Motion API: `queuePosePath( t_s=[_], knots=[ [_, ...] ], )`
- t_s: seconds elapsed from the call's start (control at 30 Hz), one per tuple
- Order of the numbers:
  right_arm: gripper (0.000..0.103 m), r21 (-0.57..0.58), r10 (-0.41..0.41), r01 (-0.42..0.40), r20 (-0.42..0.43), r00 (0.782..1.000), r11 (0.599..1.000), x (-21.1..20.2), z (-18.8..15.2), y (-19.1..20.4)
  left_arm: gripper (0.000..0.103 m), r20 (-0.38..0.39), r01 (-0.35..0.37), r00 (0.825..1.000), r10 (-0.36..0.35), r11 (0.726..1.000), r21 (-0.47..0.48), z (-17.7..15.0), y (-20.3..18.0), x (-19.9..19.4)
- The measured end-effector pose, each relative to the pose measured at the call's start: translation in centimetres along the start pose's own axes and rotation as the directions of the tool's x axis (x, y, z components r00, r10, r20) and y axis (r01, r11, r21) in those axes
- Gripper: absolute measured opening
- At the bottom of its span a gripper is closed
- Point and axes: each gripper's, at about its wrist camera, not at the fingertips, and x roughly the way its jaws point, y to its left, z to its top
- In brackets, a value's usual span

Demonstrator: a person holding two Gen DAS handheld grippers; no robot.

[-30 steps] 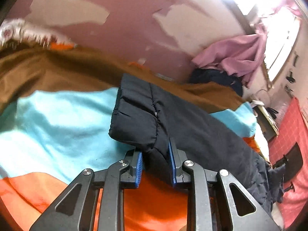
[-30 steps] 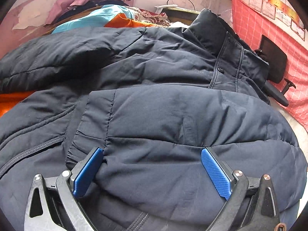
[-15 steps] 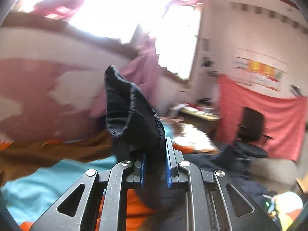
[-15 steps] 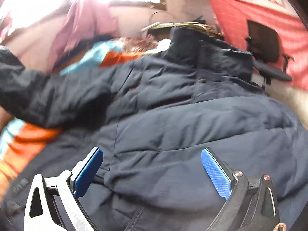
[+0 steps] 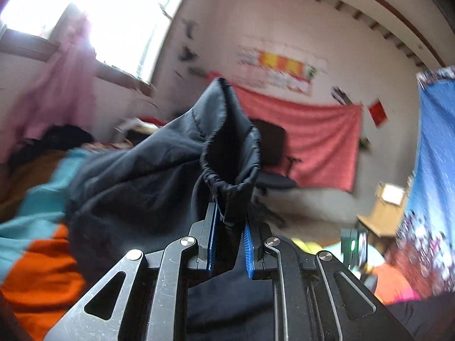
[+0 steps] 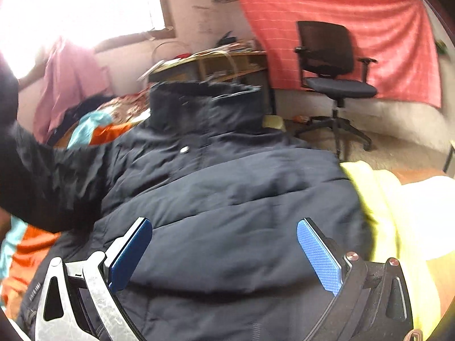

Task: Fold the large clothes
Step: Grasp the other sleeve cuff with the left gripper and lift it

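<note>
A dark navy jacket point(image 6: 227, 199) of matt, quilted, puffy cloth is seen, its cuff point(image 5: 227, 170) gathered with elastic. Scratched bare metal is shown on the gripper arms point(image 5: 159, 289), with textured blue pads point(image 6: 318, 258).

Bright daylight is flooding in through a window point(image 5: 93, 20) and washing out much of the pale wall around it, while a pink cloth point(image 6: 71, 82) is hanging beside the sill. A red cloth point(image 6: 349, 37) is draping across the far wall beneath a row of blurred paper posters point(image 5: 281, 68), and a black office chair point(image 6: 332, 68) is standing in front of it on a light floor point(image 6: 398, 147). A cluttered wooden desk point(image 6: 216, 65) is sitting against the wall between the window and the chair, and a blue patterned hanging point(image 5: 435, 147) is showing at the right edge of the left wrist view.
</note>
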Motion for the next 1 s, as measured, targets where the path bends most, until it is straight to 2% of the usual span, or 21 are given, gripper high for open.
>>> queuePosePath(
  t_s=[0.13, 0.23, 0.4, 0.5, 0.63, 0.67, 0.7, 0.73, 0.77, 0.8, 0.87, 1.0],
  knots=[
    [0.103, 0.025, -0.044, 0.045, -0.014, 0.999, 0.999, -0.3, 0.4, -2.7, 0.014, -0.134, 0.063, 0.989, -0.058, 0.997, 0.034, -2.9, -3.2, 4.2],
    [0.103, 0.059, -0.059, 0.062, -0.045, 0.997, 0.996, 0.0, -0.1, -4.9, 0.014, -0.244, 0.103, 0.965, -0.091, 0.994, 0.035, -6.0, -4.8, 7.2],
    [0.103, 0.169, -0.033, 0.043, -0.063, 0.997, 0.985, 0.2, -1.4, -7.6, 0.014, -0.380, 0.147, 0.916, -0.127, 0.989, 0.023, -10.6, -5.7, 10.7],
    [0.103, 0.262, -0.010, 0.028, -0.071, 0.997, 0.965, 0.2, -2.2, -9.4, 0.014, -0.449, 0.157, 0.883, -0.136, 0.988, 0.011, -12.3, -5.5, 12.5],
    [0.103, 0.301, 0.016, 0.008, -0.079, 0.997, 0.954, -0.3, -2.9, -10.6, 0.019, -0.523, 0.168, 0.839, -0.149, 0.986, -0.012, -13.4, -5.1, 13.3],
    [0.103, 0.312, 0.032, -0.008, -0.072, 0.997, 0.950, -0.6, -3.1, -10.7, 0.025, -0.529, 0.177, 0.834, -0.158, 0.984, -0.015, -13.7, -5.0, 13.2],
    [0.103, 0.319, 0.047, -0.023, -0.067, 0.997, 0.947, -0.8, -3.1, -10.9, 0.037, -0.532, 0.187, 0.830, -0.169, 0.982, -0.020, -13.9, -5.0, 12.9],
    [0.103, 0.328, 0.074, -0.050, -0.061, 0.995, 0.943, -1.0, -3.3, -11.0, 0.044, -0.532, 0.199, 0.827, -0.184, 0.979, -0.030, -13.9, -4.9, 12.8],
    [0.103, 0.333, 0.094, -0.070, -0.056, 0.994, 0.940, -1.2, -3.4, -11.0, 0.059, -0.530, 0.208, 0.825, -0.197, 0.977, -0.039, -13.9, -4.7, 12.5],
    [0.103, 0.338, 0.119, -0.094, -0.054, 0.991, 0.936, -1.4, -3.4, -10.9, 0.065, -0.524, 0.212, 0.827, -0.204, 0.976, -0.046, -13.8, -4.3, 12.1],
    [0.102, 0.347, 0.179, -0.150, -0.054, 0.982, 0.926, -1.7, -3.7, -10.7, 0.066, -0.519, 0.209, 0.831, -0.201, 0.977, -0.044, -13.4, -4.8, 11.4],
    [0.098, 0.371, 0.281, -0.247, -0.040, 0.959, 0.895, -2.0, -4.2, -9.9, 0.066, -0.545, 0.181, 0.818, -0.185, 0.982, -0.061, -13.5, -3.7, 9.7]
  ],
)
